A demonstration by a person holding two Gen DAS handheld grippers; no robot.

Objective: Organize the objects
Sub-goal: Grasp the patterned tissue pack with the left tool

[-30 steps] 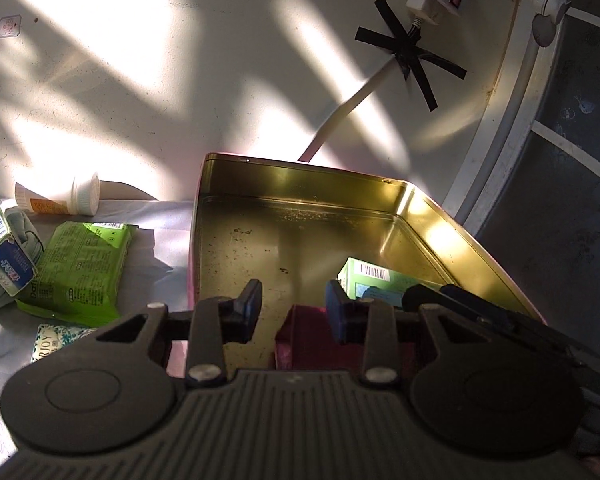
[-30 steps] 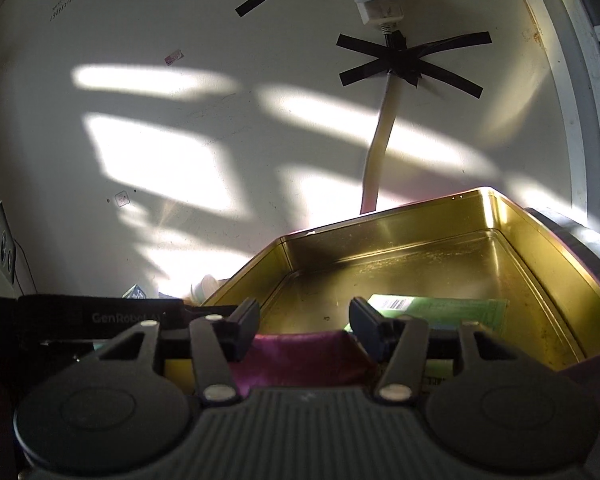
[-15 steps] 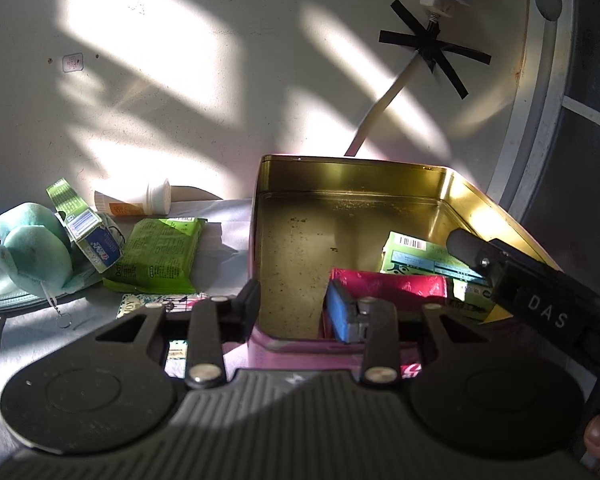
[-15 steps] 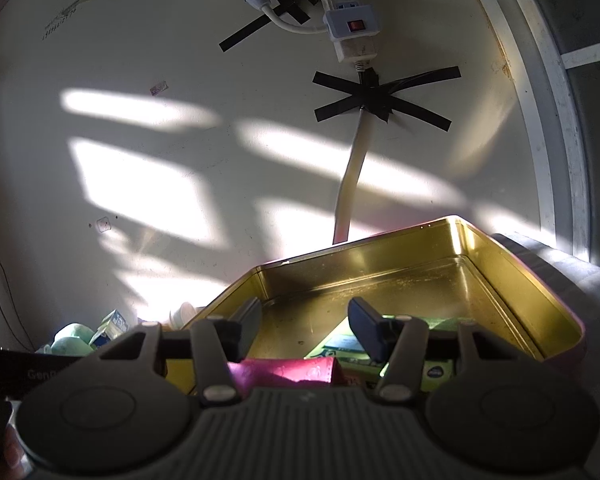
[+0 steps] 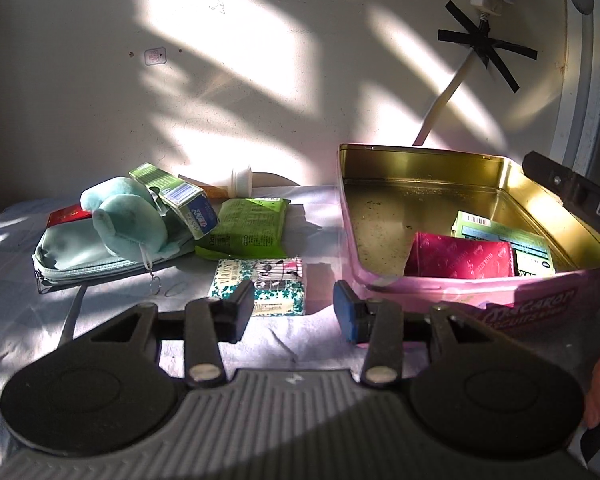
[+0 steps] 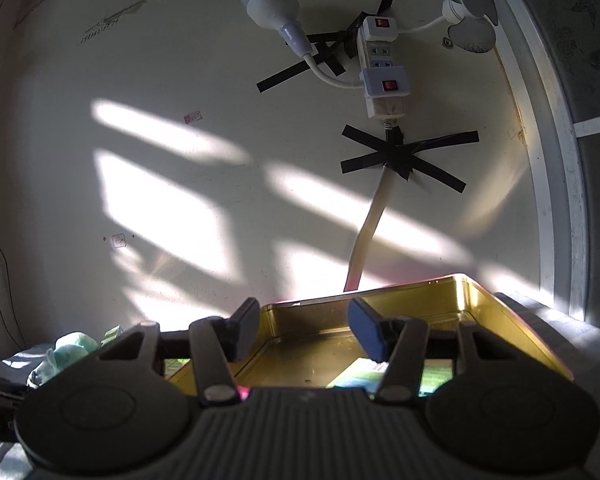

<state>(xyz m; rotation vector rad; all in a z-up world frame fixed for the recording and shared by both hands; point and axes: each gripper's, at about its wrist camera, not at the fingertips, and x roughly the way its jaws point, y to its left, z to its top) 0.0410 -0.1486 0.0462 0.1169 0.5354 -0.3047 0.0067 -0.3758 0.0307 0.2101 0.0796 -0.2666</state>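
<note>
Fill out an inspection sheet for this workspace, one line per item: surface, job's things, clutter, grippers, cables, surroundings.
Surface: pale cloth-covered table, patchy sunlight.
Job's things: open gold-lined tin holds a red pouch and a green box. Left of the tin lie a floral tissue pack, green packet, small carton, teal plush on a zip pouch, a red item and a white-capped tube.
Clutter: nothing seen.
Grippers: left gripper opening, nothing between its jaws; right gripper open, empty, over the tin.
Cables: white cord taped to wall under a power strip.
Surroundings: wall, lamp bulb, small fan, window frame.
</note>
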